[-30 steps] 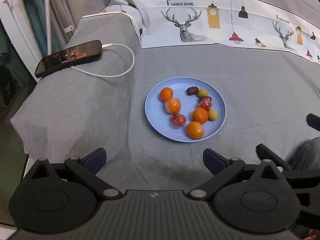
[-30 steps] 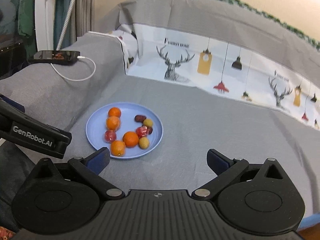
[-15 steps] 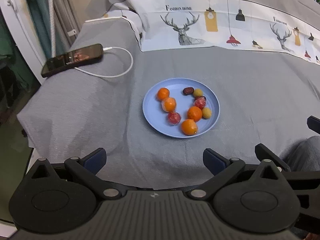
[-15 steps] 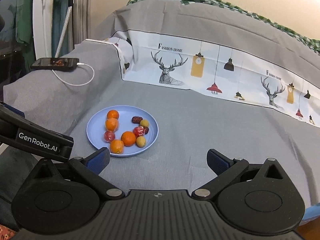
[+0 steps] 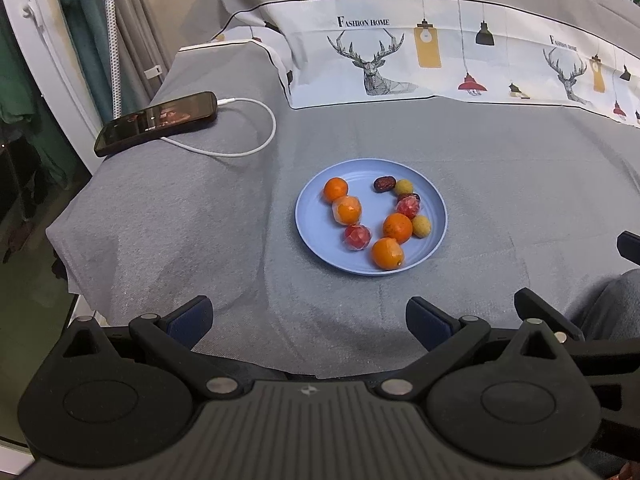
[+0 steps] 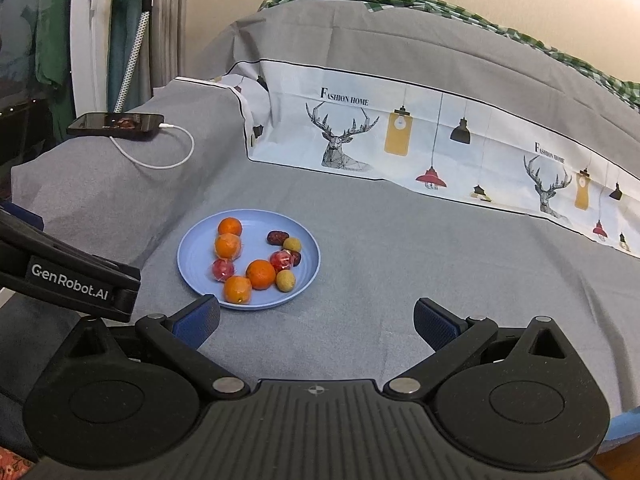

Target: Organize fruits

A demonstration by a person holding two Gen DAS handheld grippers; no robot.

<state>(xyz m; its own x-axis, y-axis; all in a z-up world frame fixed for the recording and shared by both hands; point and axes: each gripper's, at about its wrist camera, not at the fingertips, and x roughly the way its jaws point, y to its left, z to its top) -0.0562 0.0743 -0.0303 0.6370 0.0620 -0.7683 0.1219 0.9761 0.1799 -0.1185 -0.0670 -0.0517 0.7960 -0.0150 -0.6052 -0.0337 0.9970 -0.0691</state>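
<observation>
A light blue plate (image 5: 308,216) lies on the grey bedspread and also shows in the right wrist view (image 6: 192,256). It holds several small fruits: oranges (image 5: 397,228), wrapped red fruits (image 5: 357,237), yellow round fruits (image 5: 421,226) and dark dates (image 5: 384,183). My left gripper (image 5: 308,320) is open and empty, well short of the plate's near rim. My right gripper (image 6: 316,320) is open and empty, near and to the right of the plate. The left gripper's body (image 6: 68,280) shows at the left of the right wrist view.
A black phone (image 5: 156,122) with a white charging cable (image 5: 256,144) lies on the bedspread at the far left. A deer-print sheet band (image 5: 440,64) runs across the back. The bed's left edge (image 5: 68,264) drops off near the left gripper.
Both grippers have drawn back and risen a little from the plate, so it looks smaller and farther. The fruits have not moved. Both grippers stay open.
</observation>
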